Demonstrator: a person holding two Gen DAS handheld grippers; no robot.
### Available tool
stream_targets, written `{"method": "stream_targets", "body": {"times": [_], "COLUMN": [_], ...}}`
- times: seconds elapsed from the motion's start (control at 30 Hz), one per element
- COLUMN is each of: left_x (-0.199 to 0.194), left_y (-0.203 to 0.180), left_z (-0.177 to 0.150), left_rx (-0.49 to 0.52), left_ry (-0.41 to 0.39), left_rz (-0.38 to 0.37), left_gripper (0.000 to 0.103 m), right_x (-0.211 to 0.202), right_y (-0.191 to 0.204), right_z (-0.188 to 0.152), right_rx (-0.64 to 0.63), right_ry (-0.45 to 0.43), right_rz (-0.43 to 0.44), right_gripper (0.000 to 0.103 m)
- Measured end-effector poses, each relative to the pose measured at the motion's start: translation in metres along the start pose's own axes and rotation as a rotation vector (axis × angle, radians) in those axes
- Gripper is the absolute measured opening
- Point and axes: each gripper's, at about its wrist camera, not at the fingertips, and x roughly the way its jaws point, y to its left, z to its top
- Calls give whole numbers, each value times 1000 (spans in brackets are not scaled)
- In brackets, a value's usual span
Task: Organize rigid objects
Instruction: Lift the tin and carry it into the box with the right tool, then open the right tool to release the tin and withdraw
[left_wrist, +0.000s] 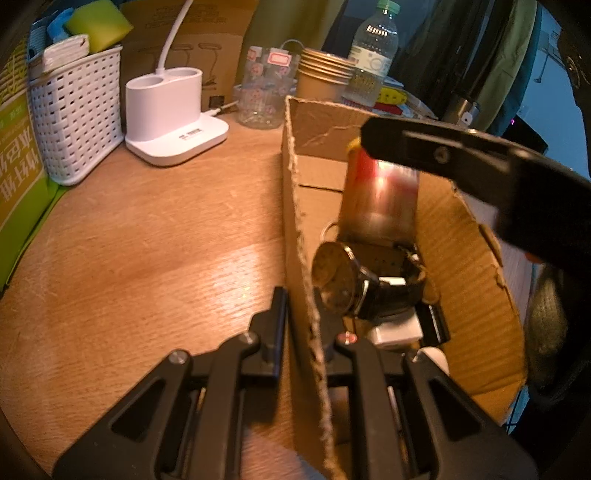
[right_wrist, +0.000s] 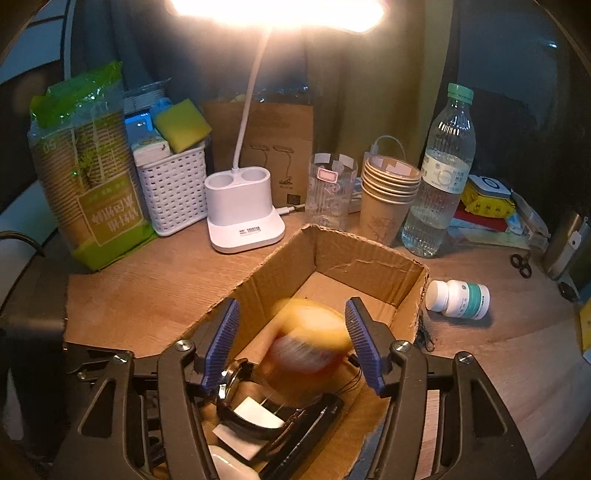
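Observation:
An open cardboard box (right_wrist: 365, 269) stands on the wooden desk. My left gripper (left_wrist: 301, 310) is shut on the box's left wall (left_wrist: 299, 206), one finger outside and one inside. A red and yellow can (right_wrist: 306, 343), blurred, is upright inside the box between the blue pads (right_wrist: 221, 343) of my right gripper (right_wrist: 293, 332), which stands open with a gap at the left pad. In the left wrist view the can (left_wrist: 380, 199) shows under one black right finger (left_wrist: 443, 155). A black-strapped wristwatch (left_wrist: 343, 280) and a white plug (left_wrist: 397, 332) lie in the box in front of the can.
A white pill bottle (right_wrist: 458, 299) lies on the desk right of the box. Behind stand a lamp base (right_wrist: 243, 218), a white basket (right_wrist: 173, 192), a glass (right_wrist: 330, 192), stacked paper cups (right_wrist: 388, 192) and a water bottle (right_wrist: 439, 173). Scissors (right_wrist: 521, 264) lie far right.

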Motion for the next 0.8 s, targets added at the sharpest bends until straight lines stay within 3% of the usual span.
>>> {"method": "stream_targets", "body": {"times": [0.8], "left_x": [0], "left_y": [0], "left_z": [-1], "left_rx": [-2], "left_ry": [2], "left_rz": [-2], "left_gripper": [13], "right_x": [-41], "right_y": [-51], "right_z": [0], "right_rx": [149], "right_ry": [-129], "right_rz": [-66], "right_gripper": [66]}}
